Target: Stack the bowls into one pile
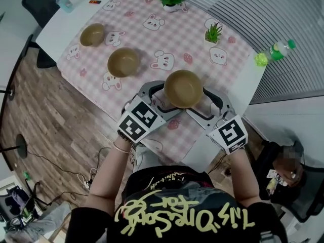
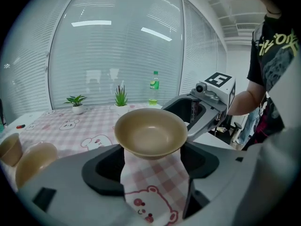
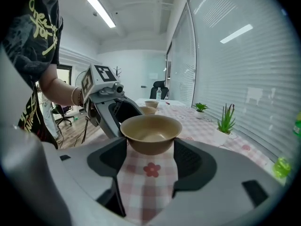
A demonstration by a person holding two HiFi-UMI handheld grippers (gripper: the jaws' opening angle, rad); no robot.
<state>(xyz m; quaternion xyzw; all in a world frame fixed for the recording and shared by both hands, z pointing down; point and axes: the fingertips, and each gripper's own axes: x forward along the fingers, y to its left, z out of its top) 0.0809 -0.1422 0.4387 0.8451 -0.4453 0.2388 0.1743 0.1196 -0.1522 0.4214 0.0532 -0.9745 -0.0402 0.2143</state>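
Left gripper [image 1: 163, 100] at 8 o'clock, right gripper [image 1: 205, 104] at 4, both clamping one bowl [image 1: 183, 88]; only the head view shows the blue bottle [image 1: 64, 2] at 11

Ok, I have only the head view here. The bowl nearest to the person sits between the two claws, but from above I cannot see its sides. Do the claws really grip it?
Observer: Yes for the left one. In the left gripper view, the left claw has one jaw against each side of the bowl, low on its wall.
Operator: And the right one, please?
Observer: The same. In the right gripper view, the right claw has both jaws closed on the bowl's lower wall, under the rim.
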